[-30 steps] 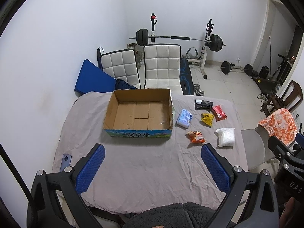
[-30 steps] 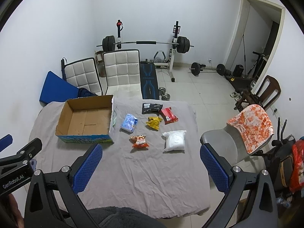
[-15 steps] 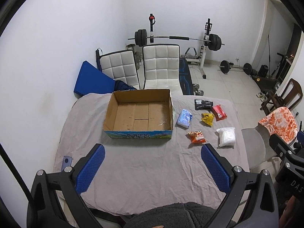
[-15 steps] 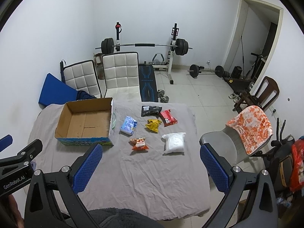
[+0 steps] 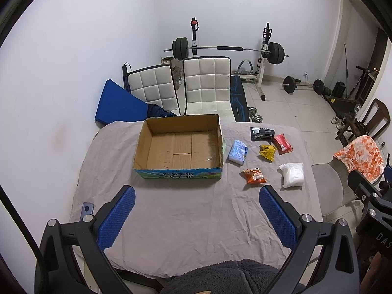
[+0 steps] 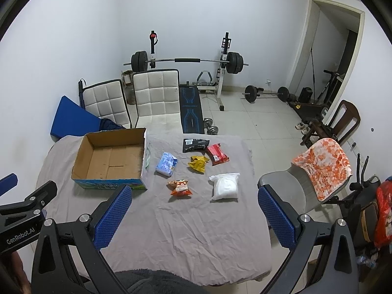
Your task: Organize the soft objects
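Observation:
An empty cardboard box (image 5: 178, 147) (image 6: 110, 156) sits on the grey-clothed table (image 5: 191, 210). To its right lie several soft packets: a light blue pack (image 5: 237, 152) (image 6: 166, 164), an orange snack bag (image 5: 253, 176) (image 6: 180, 187), a yellow bag (image 5: 267, 152) (image 6: 198, 163), a red pack (image 5: 283, 144) (image 6: 217, 154), a black pack (image 5: 261, 133) (image 6: 195, 145) and a white bag (image 5: 292, 174) (image 6: 225, 186). My left gripper (image 5: 196, 215) hovers open over the table's near side. My right gripper (image 6: 194, 216) is open too, high above the near edge. Neither touches anything.
A phone (image 5: 87, 209) lies at the table's near left corner. Two white padded chairs (image 5: 207, 85) and a blue mat (image 5: 120, 105) stand behind the table, a barbell rack (image 5: 227, 49) further back. A grey chair with an orange towel (image 6: 323, 166) stands to the right.
Both views have shifted slightly, as if the grippers drew back and rose a little. The box and packets have not moved, and both grippers stay open.

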Motion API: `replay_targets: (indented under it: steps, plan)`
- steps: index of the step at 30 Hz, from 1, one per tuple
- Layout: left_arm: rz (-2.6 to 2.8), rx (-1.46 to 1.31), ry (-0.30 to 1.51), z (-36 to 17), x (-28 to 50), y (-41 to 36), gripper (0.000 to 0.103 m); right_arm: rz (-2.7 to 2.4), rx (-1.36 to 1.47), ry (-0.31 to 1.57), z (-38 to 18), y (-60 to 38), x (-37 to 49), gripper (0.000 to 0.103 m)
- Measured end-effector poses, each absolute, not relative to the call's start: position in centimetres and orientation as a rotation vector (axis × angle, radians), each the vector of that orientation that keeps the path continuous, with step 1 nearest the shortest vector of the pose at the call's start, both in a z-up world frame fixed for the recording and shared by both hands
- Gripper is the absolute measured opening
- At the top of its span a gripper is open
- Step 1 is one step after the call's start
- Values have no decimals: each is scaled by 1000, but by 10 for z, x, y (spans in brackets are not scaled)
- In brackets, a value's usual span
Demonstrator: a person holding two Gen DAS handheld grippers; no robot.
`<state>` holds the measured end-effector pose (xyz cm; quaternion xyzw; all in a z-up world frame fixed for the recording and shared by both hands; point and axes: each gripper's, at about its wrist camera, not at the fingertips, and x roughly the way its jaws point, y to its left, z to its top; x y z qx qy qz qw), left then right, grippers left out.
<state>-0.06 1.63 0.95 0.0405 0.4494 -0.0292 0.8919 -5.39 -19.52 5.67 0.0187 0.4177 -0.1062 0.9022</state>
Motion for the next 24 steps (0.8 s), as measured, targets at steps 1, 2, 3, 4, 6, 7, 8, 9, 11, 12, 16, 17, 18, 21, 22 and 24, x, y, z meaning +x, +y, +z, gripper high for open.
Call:
replay_targets:
  steps: [1, 2, 3, 4, 6, 7, 8, 9, 11, 12, 16, 17, 18, 21, 22, 24]
  plan:
    - [-61, 84, 933, 10, 0, 17, 103, -218, 38, 863, 57, -195, -54, 103]
    - [-59, 86, 932, 10, 0, 17, 103, -220, 40, 863, 57, -195, -54, 103]
    - [-59, 85, 931, 10, 0, 17, 103, -218, 42, 862, 57, -195, -54, 103]
    - [-61, 87, 932, 10, 0, 15, 103, -218, 42, 860, 57, -196, -54, 103]
    - [-58, 91, 931, 10, 1, 16, 103, -218, 45, 857, 57, -196, -55, 103]
    - [-59, 88, 929, 11, -1, 15, 103, -217, 46, 857, 57, -196, -55, 103]
    - [-60, 88, 928, 11, 0, 14, 103, -216, 47, 857, 57, -197, -55, 103]
    - [-60, 90, 927, 12, 0, 13, 103, -217, 48, 855, 57, -197, -55, 103]
    - [-59, 94, 927, 13, 0, 14, 103, -217, 47, 854, 58, -197, -55, 103]
    - [-59, 93, 927, 13, 0, 14, 103, -220, 52, 853, 58, -197, -55, 103]
    - [-57, 96, 923, 13, -2, 12, 103, -219, 53, 852, 58, -197, -55, 103]
    - [-57, 96, 923, 13, -2, 13, 103, -218, 54, 853, 58, -197, -55, 103]
    - [-56, 96, 923, 13, -2, 13, 103, -219, 54, 853, 57, -197, -55, 103]
    - [-57, 97, 923, 14, -3, 11, 103, -219, 53, 851, 57, -197, -56, 103]
    - [-57, 98, 923, 14, -4, 10, 103, -218, 53, 850, 57, -197, -55, 103]
    - [-60, 94, 923, 14, -4, 10, 103, -217, 54, 852, 57, -197, -56, 103]
